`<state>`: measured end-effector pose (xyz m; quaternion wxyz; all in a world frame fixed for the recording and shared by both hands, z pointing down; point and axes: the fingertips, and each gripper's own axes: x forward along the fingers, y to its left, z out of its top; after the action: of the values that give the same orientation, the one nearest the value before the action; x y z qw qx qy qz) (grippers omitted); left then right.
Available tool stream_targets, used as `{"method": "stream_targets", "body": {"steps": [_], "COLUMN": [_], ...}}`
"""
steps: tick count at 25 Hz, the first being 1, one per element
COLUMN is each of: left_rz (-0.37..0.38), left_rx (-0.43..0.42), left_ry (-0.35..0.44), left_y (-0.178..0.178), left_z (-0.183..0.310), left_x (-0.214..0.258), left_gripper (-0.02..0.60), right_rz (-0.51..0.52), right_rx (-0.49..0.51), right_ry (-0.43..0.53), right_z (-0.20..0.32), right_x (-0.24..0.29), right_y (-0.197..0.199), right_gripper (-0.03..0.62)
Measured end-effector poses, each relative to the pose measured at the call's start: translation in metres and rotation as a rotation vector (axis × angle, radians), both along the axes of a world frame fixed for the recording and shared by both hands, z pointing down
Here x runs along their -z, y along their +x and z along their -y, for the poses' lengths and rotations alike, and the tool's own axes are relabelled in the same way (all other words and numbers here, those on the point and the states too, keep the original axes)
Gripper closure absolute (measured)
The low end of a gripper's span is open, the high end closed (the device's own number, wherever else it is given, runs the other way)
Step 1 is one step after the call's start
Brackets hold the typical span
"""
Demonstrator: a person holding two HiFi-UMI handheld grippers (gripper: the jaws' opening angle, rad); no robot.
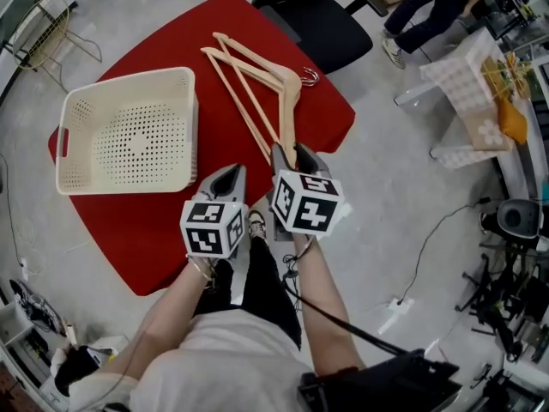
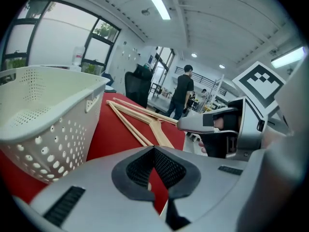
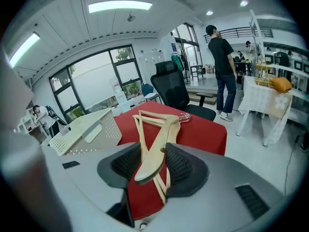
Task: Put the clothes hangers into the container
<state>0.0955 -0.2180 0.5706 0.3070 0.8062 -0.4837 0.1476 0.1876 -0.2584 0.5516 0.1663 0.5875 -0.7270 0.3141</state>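
Note:
Several wooden clothes hangers (image 1: 257,84) lie stacked on the red table (image 1: 163,230), right of the cream perforated basket (image 1: 129,77), which is empty. My right gripper (image 1: 290,154) is at their near end. In the right gripper view its pads hold the shoulder end of the top hanger (image 3: 154,149), with the gripper (image 3: 153,146) shut on it; other hangers lie beneath. My left gripper (image 1: 232,174) hovers beside it, nearer the basket (image 2: 48,81), with its jaw tips (image 2: 154,149) together and nothing between them. The hangers (image 2: 145,120) show ahead of it.
A black office chair (image 1: 330,20) stands behind the table's far corner. A person (image 3: 223,66) stands at the back right near a white table (image 1: 472,93). A wire rack (image 1: 43,28) is at the far left, and a cable (image 1: 429,247) runs over the floor at right.

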Motion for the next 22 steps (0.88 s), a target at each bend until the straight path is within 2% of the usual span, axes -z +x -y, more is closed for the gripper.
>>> {"method": "stream_targets", "body": {"steps": [9,15,22], "left_rz": [-0.014,-0.016,-0.021], "left_rx": [0.004,0.019,0.036], "left_ry": [0.075,0.108,0.14], "left_y": [0.004,-0.001,-0.009], "left_z": [0.019,0.028,0.043], "left_x": [0.038,0.059,0.08], "left_gripper": [0.581,0.581,0.581], "right_rz": [-0.002,-0.099,-0.099], "right_rx": [-0.021,0.024,0.056], "right_ry": [0.131,0.237,0.27], "right_z": [0.029,0.043,0.053], "right_x": [0.048,0.084,0.11], "right_y": [0.01,0.007,-0.002], "right_gripper": [0.425,0.425,0.427]}}
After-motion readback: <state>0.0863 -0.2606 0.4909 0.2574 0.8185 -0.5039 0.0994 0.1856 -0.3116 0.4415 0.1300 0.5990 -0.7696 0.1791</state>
